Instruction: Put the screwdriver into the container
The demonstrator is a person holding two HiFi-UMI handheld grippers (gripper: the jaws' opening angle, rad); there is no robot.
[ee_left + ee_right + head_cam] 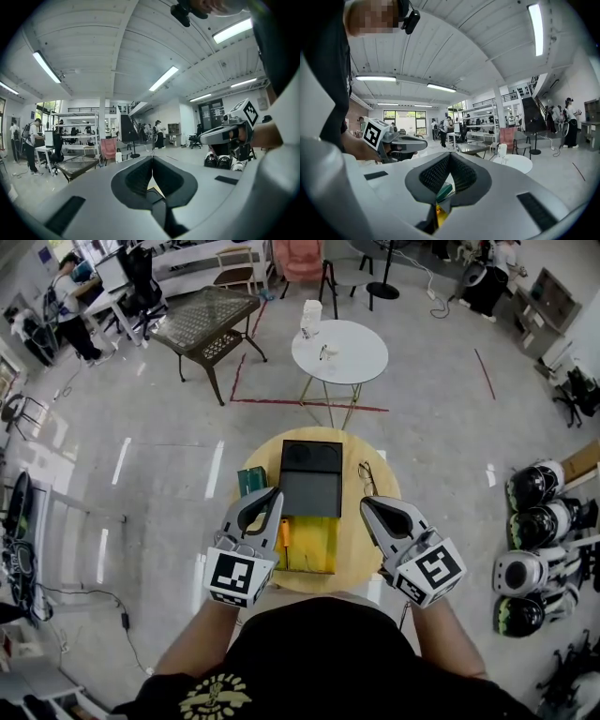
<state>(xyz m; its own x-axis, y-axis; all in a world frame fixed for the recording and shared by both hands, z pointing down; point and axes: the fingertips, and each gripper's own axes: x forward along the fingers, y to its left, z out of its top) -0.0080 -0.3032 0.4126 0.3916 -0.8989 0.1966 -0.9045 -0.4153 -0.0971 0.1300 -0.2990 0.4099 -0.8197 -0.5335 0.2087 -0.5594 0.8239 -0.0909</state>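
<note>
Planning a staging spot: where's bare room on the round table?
Bare wood between the yellow tray and the right gripper, running up to the glasses. Centre and left are crowded: black box, green item, screwdriver, left gripper.

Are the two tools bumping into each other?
Apart. The head view shows the left tool and the right tool on opposite sides of the black box, a clear gap between.

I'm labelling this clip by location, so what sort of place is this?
Probably a large open lab or workshop hall: a bare floor marked with red tape, metal shelving racks and an indoor staircase under strip-lit ceilings.
</note>
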